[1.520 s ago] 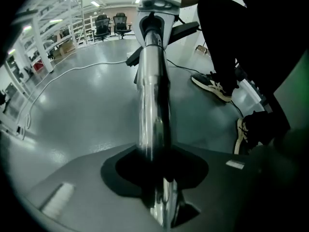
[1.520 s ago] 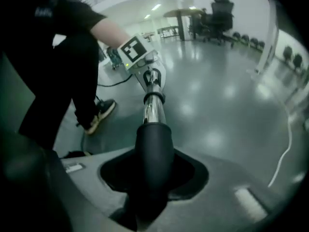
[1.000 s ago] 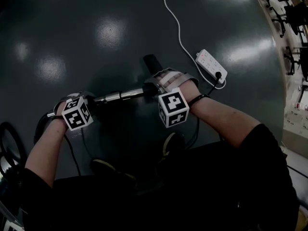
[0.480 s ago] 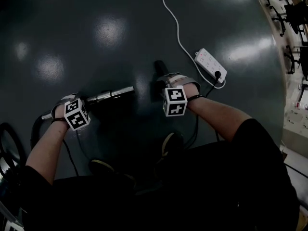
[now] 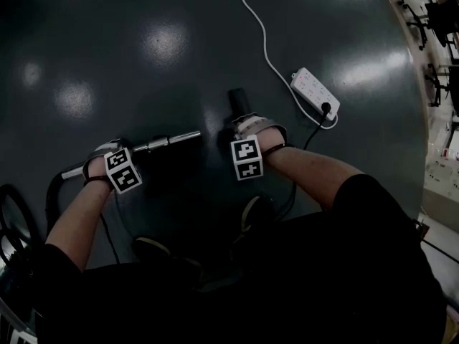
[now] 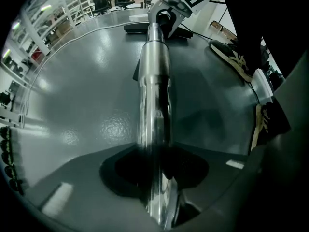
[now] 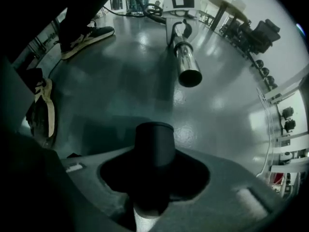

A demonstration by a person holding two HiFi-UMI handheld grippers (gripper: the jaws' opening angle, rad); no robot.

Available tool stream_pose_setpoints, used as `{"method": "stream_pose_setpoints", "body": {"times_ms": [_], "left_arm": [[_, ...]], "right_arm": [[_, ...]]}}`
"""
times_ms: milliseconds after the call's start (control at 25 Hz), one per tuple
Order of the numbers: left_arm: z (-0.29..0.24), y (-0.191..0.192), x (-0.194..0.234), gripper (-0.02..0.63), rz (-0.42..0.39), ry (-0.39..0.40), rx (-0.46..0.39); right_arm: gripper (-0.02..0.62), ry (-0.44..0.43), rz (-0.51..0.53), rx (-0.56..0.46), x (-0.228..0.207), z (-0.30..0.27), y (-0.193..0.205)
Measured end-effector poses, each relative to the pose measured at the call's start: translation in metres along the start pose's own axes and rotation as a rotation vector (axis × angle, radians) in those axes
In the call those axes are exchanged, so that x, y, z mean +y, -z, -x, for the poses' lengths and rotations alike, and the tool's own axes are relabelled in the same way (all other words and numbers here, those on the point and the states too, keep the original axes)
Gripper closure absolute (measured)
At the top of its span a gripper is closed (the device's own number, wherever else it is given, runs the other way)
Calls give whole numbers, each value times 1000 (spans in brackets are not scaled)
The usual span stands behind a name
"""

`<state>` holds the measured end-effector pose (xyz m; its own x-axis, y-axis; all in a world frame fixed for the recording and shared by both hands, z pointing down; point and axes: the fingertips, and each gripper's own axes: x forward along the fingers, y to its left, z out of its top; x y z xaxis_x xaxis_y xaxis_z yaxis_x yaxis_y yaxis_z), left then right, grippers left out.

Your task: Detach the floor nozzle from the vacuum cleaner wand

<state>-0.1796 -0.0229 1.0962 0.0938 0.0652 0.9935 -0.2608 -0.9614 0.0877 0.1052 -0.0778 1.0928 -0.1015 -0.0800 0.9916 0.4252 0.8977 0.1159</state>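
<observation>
The shiny metal wand [image 5: 168, 140] lies nearly level above the dark floor, and my left gripper [image 5: 111, 159] is shut on it near its left end. In the left gripper view the wand [image 6: 154, 105] runs away from the jaws of my left gripper [image 6: 157, 170]. The wand's open end [image 7: 189, 75] hangs free, with a gap between it and the black floor nozzle [image 5: 237, 101]. My right gripper [image 5: 249, 131] is shut on the nozzle's black neck [image 7: 154, 141], which stands up between the jaws of my right gripper [image 7: 153, 180]. Most of the nozzle body is hidden under that hand.
A white power strip [image 5: 314, 95] with a white cable [image 5: 262, 45] lies on the floor at the right. The person's shoes [image 5: 256, 213] stand close below the grippers. A black hose [image 5: 53, 192] curls at the left. Office chairs [image 5: 430, 13] stand at the far right.
A second ago the wand's end sat against the nozzle under the right hand. Now the two are apart with a gap between them, and both hands have sunk toward the floor.
</observation>
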Motion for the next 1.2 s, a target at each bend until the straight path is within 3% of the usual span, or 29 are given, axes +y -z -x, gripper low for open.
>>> {"method": "stream_pose_setpoints", "body": {"times_ms": [160,240,320,520,600,720,880,1080,1200], "left_arm": [[2,2,-2,460,3,-9,7],[7,4,-2,417,39,1,2],[16,8,-2,420,112,2,-22],[66,12,-3,423,329,-55,-147],[112,8,-20,423,392,-78,-238],[195,20,-60,445,481,-96,-321],[312,24,-91,489,688,-143,-401],[470,-20,-123,491,816,-206,-515],[580,-55,-138,491,895,-236,-605]], "right_arm": [[442,-12,-5,11,3,-2,-1],[413,-28,-56,17,1,-1,1],[300,-59,-120,20,0,2,2],[281,-19,-165,-19,4,37,-5],[281,6,-232,-69,8,76,-16],[281,8,-425,-140,25,152,-33],[282,12,-672,-151,46,260,-25],[282,73,-933,-236,60,424,-9],[282,57,-1064,-293,66,526,-15]]}}
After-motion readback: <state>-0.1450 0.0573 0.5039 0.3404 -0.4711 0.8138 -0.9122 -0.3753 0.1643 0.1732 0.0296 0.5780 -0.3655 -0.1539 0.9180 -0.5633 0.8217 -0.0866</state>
